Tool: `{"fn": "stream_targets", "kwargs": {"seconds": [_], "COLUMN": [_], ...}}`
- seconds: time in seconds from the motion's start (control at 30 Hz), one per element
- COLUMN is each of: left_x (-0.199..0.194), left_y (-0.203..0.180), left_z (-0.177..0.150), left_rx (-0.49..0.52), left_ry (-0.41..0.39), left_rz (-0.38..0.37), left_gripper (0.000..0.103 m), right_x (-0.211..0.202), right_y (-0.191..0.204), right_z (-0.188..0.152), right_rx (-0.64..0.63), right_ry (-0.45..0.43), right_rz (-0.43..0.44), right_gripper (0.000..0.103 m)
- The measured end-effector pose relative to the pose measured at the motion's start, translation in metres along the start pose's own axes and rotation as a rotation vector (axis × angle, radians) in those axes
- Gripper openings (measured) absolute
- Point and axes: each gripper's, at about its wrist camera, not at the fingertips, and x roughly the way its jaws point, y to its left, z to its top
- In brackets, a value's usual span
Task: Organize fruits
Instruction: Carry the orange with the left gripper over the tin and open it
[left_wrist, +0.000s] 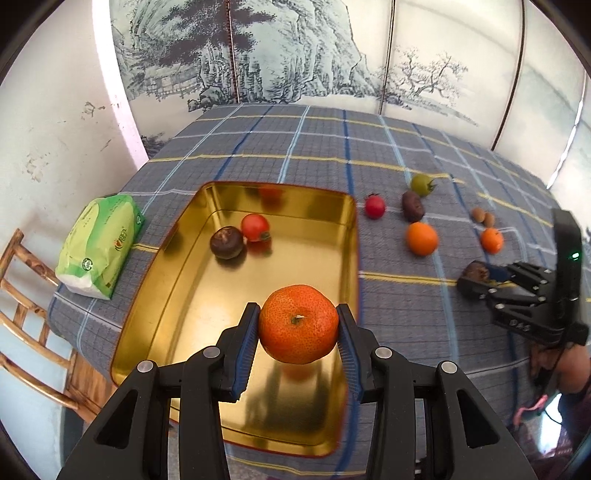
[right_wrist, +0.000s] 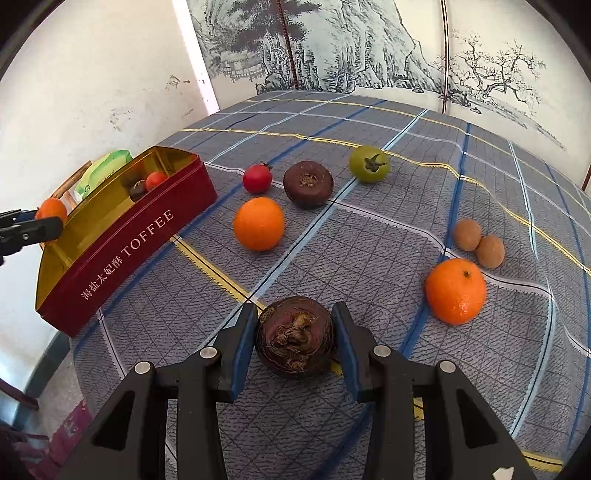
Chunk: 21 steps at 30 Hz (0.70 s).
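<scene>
Clamped between the left gripper's (left_wrist: 298, 325) blue pads, a mandarin (left_wrist: 298, 323) hangs over the near end of the gold tin (left_wrist: 155, 302), low in the left wrist frame. Deeper inside the tin a dark brown fruit (left_wrist: 226, 242) touches a red tomato (left_wrist: 255, 227). At the bottom centre of the right wrist frame, the right gripper (right_wrist: 295, 338) pinches a brown water chestnut (right_wrist: 295, 338) on the checked tablecloth (right_wrist: 369, 236). Beyond it lie an orange (right_wrist: 258, 223), a second mandarin (right_wrist: 455, 290), a green tomato (right_wrist: 369, 163) and two small tan fruits (right_wrist: 478, 243)
</scene>
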Motion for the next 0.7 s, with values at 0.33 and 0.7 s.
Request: {"fn": "stream_targets", "kwargs": {"seconds": [0.33,0.7], "left_x": [0.037,0.065], "left_y": [0.029,0.051], "left_z": [0.004,0.011], "left_rx": [0.042,0.057], "left_ry": [0.043,0.08], "left_rz": [0.092,0.137], "left_gripper": [0.042,0.042], "right_x": [0.001,0.001], "right_y": [0.001,0.001], "right_z": [0.0,0.0], "right_rx": [-0.003,-0.004], "right_ry": [0.001,0.001], "right_rz": [-0.003,-0.004], "right_gripper": [0.039,0.039]}}
